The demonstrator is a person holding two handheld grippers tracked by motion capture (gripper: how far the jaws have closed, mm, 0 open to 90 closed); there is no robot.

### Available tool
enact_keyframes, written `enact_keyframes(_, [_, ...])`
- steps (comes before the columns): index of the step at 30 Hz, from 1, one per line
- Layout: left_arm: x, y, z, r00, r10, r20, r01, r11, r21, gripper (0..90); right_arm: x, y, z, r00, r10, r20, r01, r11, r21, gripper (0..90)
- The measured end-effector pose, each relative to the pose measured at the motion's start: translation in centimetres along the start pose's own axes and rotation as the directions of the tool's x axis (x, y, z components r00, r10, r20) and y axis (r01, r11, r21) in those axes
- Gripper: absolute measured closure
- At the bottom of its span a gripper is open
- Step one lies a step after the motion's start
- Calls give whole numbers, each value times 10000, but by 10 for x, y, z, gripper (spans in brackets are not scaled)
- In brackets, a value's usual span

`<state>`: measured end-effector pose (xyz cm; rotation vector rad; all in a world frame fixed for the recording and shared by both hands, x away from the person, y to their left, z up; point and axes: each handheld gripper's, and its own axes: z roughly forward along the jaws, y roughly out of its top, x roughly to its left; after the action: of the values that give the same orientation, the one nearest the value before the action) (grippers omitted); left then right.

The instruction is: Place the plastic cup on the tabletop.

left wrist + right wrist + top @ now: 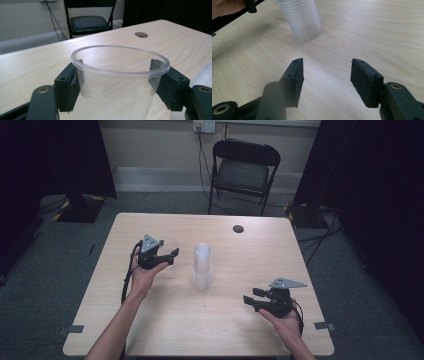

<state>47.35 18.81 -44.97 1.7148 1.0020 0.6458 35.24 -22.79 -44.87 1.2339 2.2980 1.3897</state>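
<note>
A single clear plastic cup stands upright between the two jaws of my left gripper, which press on its sides just under the rim. From the high view, that left gripper is at the table's left middle, with the cup faint at its tips. A tall stack of clear cups stands at the table's centre, to the right of it. My right gripper rests near the front right, open, with bare wood between its pads. The stack is ahead of the right gripper, well apart.
The light wooden table has a round cable hole at the back. A black folding chair stands behind the far edge. Dark curtains flank both sides. The person's left hand and cable are beside the stack.
</note>
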Motion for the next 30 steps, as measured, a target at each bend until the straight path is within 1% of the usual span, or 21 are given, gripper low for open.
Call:
enact_keyframes(4, [2, -7, 4, 9997, -239, -7, 239, 9997, 3, 285, 1, 0, 1, 10000, -16, -29, 16, 10000, 34, 440])
enact_keyframes(7, [3, -10, 7, 9998, -194, 9, 194, 9996, 210, 285, 1, 0, 2, 10000, -45, -21, 45, 10000, 69, 439])
enact_keyframes(9, [3, -10, 8, 9999, -172, 1, 172, 9996, 237, 285, 1, -1, 2, 10000, -51, -38, 51, 10000, 81, 439])
enact_keyframes(11, [2, -11, 9, 9998, -189, 84, 187, 9995, 240, 284, 1, -1, 2, 10000, -57, -34, 57, 9999, 84, 439])
enact_keyframes(14, [1, -13, 11, 9996, -207, 199, 197, 9987, 460, 279, 1, -1, 2, 10000, 1, -19, -1, 9999, 132, 439])
enact_keyframes(16, [1, -14, 11, 9995, -260, 190, 246, 9971, 721, 273, 1, -1, 2, 10000, -4, -46, 5, 9998, 193, 435])
enact_keyframes(18, [-1, -15, 11, 9995, -157, 268, 134, 9965, 821, 273, 1, -1, 3, 10000, -35, -63, 36, 9997, 255, 435])
enact_keyframes(20, [-2, -15, 11, 9995, -131, 290, 107, 9965, 827, 274, 2, -1, 3, 10000, -41, -87, 43, 9997, 260, 434])
enact_keyframes(22, [-2, -17, 9, 9999, -119, 95, 112, 9978, 657, 278, 2, -1, 3, 10000, -25, -71, 26, 9997, 240, 434])
enact_keyframes(23, [-2, -17, 8, 9998, -167, 124, 159, 9980, 610, 279, 1, -1, 3, 10000, -42, -76, 43, 9997, 229, 434])
enact_keyframes(24, [-1, -18, 8, 9999, -142, 88, 135, 9972, 740, 279, 1, -1, 2, 10000, -33, -80, 35, 9997, 224, 434])
enact_keyframes(26, [-1, -20, 6, 9999, -119, 42, 116, 9976, 685, 280, 1, -1, 3, 10000, -31, -70, 32, 9997, 227, 434])
enact_keyframes(29, [0, -20, 3, 10000, -17, 93, 10, 9971, 766, 280, 1, -1, 4, 10000, -46, -75, 48, 9996, 275, 434])
enact_keyframes(30, [-1, -20, 3, 9999, -108, 96, 100, 9973, 731, 279, 2, -1, 4, 10000, -26, -74, 28, 9995, 301, 434])
